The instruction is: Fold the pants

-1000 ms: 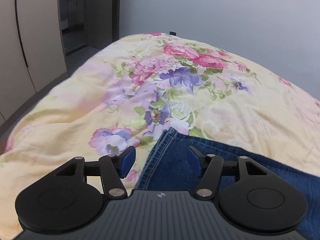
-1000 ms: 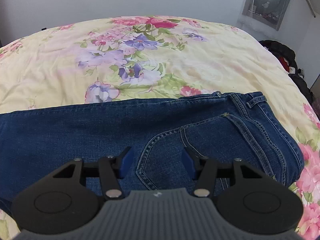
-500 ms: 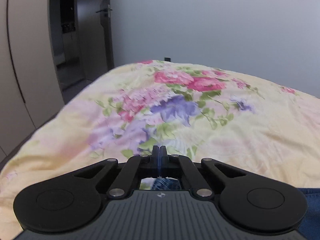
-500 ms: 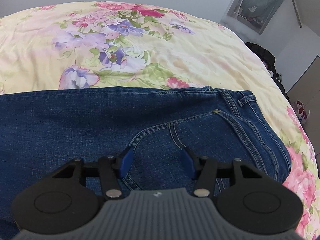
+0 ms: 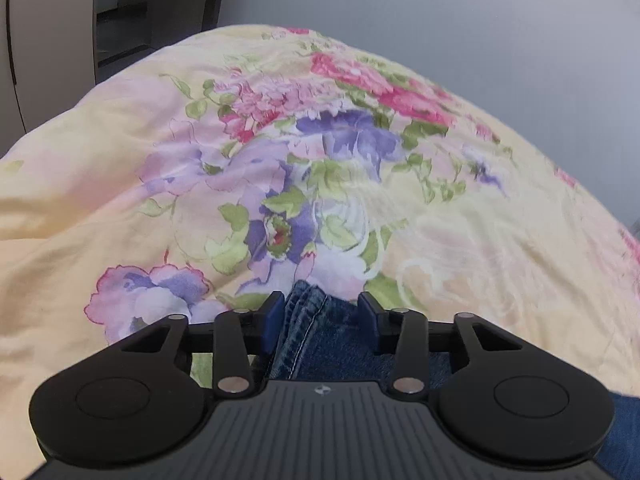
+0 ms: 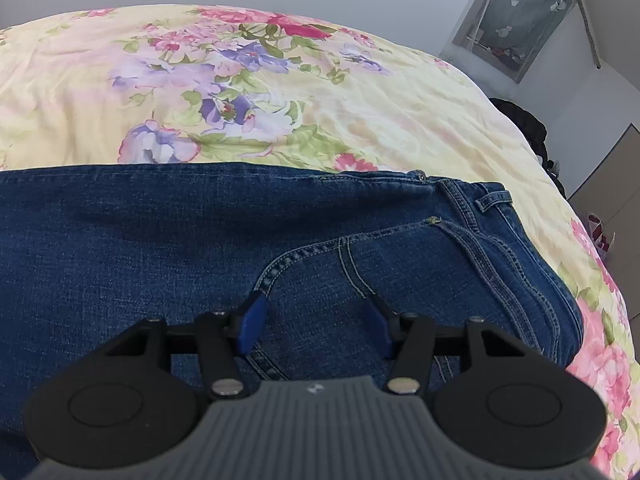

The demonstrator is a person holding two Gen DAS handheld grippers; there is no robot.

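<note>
Hem end of dark blue denim pants (image 5: 308,320) lies between opening left gripper (image 5: 320,312) jaws, apparently unpinched; right gripper (image 6: 314,320) gapes above seat.

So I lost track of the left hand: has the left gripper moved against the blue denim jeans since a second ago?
Yes. The left gripper has shifted toward the hem of the blue denim jeans, which now lies between its opening jaws.

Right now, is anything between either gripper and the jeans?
Nothing visible. The left gripper has the jeans hem between its opening jaws, with only the bedspread around it. The right gripper hangs open directly over the seat, by the back pocket.
</note>
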